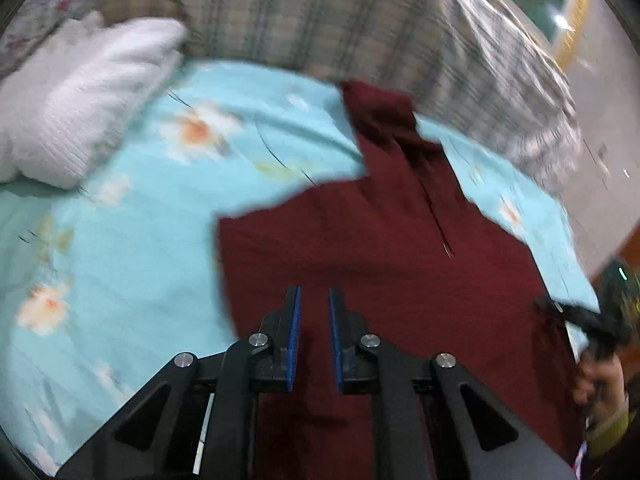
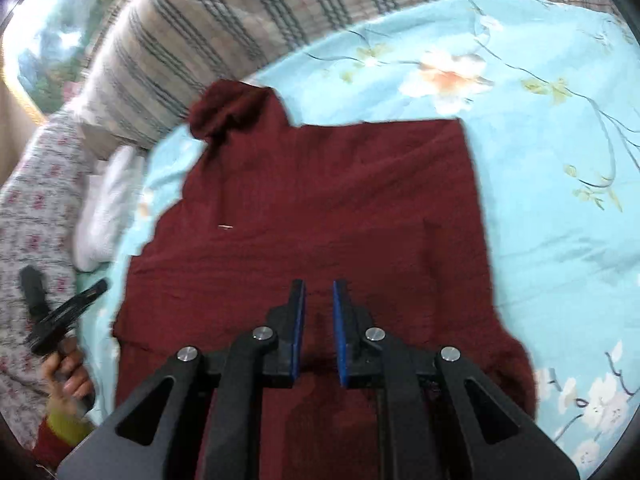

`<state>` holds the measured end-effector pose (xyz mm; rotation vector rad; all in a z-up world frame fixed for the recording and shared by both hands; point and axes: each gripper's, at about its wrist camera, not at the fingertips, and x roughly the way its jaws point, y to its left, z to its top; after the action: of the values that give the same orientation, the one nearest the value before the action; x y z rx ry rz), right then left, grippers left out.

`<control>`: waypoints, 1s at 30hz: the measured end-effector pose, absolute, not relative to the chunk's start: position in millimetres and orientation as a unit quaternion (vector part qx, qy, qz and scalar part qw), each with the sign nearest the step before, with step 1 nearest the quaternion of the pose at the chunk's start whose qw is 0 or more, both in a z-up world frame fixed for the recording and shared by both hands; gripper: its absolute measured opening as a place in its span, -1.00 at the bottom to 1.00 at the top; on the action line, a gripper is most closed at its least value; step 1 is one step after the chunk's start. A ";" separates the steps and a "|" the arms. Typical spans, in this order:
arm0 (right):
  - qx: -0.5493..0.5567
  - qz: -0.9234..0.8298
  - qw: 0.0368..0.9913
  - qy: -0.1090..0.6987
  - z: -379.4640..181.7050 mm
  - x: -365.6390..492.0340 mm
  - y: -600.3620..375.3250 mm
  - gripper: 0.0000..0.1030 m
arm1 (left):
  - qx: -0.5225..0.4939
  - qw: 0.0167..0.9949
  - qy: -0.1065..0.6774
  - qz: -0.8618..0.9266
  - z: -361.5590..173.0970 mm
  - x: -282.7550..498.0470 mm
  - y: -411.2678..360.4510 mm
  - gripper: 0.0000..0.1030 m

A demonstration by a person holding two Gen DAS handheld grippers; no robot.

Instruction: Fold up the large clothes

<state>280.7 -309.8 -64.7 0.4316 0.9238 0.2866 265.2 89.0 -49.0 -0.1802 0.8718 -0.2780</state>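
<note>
Over the bed (image 2: 560, 220), left gripper (image 1: 314, 300) and right gripper (image 2: 319, 294) hover slightly spread, empty; next, pinch the maroon garment's (image 2: 320, 200) edge to fold.

A home bedroom is showing here: a bed is wearing a light-blue floral sheet (image 2: 540, 184), a plaid blanket (image 2: 224, 28) is lying bunched along its far edge, and a white pillow (image 1: 80, 104) is resting on it beside a flowered quilt (image 2: 36, 208).
</note>
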 end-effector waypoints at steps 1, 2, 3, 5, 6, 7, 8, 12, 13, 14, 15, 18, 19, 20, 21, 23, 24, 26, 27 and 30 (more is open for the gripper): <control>0.206 0.111 0.859 0.455 -72.3 282.8 -314.8 -0.73 | -0.078 0.887 0.437 -0.129 -59.4 264.0 83.8 -0.67; 0.237 0.109 0.850 0.457 -80.9 282.8 -325.1 -0.74 | -0.069 0.877 0.460 -0.119 -74.5 265.3 79.7 -0.68; 0.257 0.113 0.846 0.453 -82.2 281.4 -329.9 -0.74 | -0.070 0.873 0.469 -0.115 -85.1 264.8 79.8 -0.68; 0.261 0.107 0.846 0.452 -77.3 279.2 -332.3 -0.73 | -0.083 0.874 0.463 -0.118 -80.1 263.5 83.0 -0.69; 0.256 0.107 0.849 0.449 -72.5 278.6 -330.7 -0.72 | -0.091 0.871 0.468 -0.117 -76.8 267.1 84.2 -0.69; 0.257 0.112 0.850 0.446 -68.8 279.2 -329.4 -0.62 | -0.103 0.870 0.468 -0.118 -71.8 270.9 85.8 -0.69; 0.270 0.129 0.847 0.440 -63.7 281.9 -327.9 -0.53 | -0.115 0.869 0.465 -0.123 -65.1 274.9 86.6 -0.66; 0.309 0.176 0.834 0.422 -48.1 302.4 -316.5 -0.28 | -0.157 0.867 0.448 -0.149 -38.4 297.7 82.2 -0.40; 0.317 0.187 0.830 0.420 -45.9 307.6 -311.8 -0.28 | -0.168 0.866 0.443 -0.157 -30.8 308.1 79.7 -0.35; 0.330 0.204 0.823 0.415 -41.8 316.4 -304.7 -0.28 | -0.175 0.865 0.442 -0.160 -25.7 312.4 78.4 -0.26; 0.341 0.218 0.817 0.410 -38.2 323.8 -297.5 -0.28 | -0.184 0.864 0.440 -0.162 -21.7 323.4 76.5 -0.22; 0.363 0.246 0.804 0.402 -30.2 350.1 -273.3 -0.28 | -0.202 0.861 0.436 -0.166 -10.5 355.9 64.8 -0.18; 0.374 0.256 0.796 0.401 -28.8 362.7 -264.0 -0.28 | -0.206 0.861 0.435 -0.166 -8.6 367.9 63.7 -0.15; 0.395 0.268 0.782 0.401 -29.4 378.2 -254.5 -0.28 | -0.214 0.858 0.435 -0.168 -6.4 383.4 61.7 -0.12; 0.410 0.273 0.773 0.401 -29.5 385.2 -249.4 -0.28 | -0.225 0.854 0.436 -0.173 -4.7 400.3 59.7 -0.10; 0.451 0.281 0.745 0.404 -35.0 412.9 -235.3 -0.28 | -0.248 0.843 0.442 -0.183 -3.1 430.9 56.2 -0.02; 0.467 0.282 0.734 0.404 -37.7 427.3 -228.3 -0.27 | -0.257 0.837 0.445 -0.188 -3.5 447.1 54.0 0.00; 0.490 0.276 0.717 0.411 -43.4 454.4 -218.2 -0.28 | -0.260 0.831 0.450 -0.198 -5.0 475.8 47.5 0.05; 0.494 0.274 0.713 0.416 -45.3 464.6 -215.7 -0.26 | -0.257 0.832 0.453 -0.193 -6.1 486.1 43.1 0.05; 0.492 0.227 0.703 0.460 -64.6 501.3 -201.2 -0.17 | -0.254 0.831 0.458 -0.187 -9.6 515.5 34.6 0.11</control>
<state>501.3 -201.2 -64.6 1.0950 1.0243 0.5052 515.5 34.6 -9.6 -0.5382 0.9707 -0.3967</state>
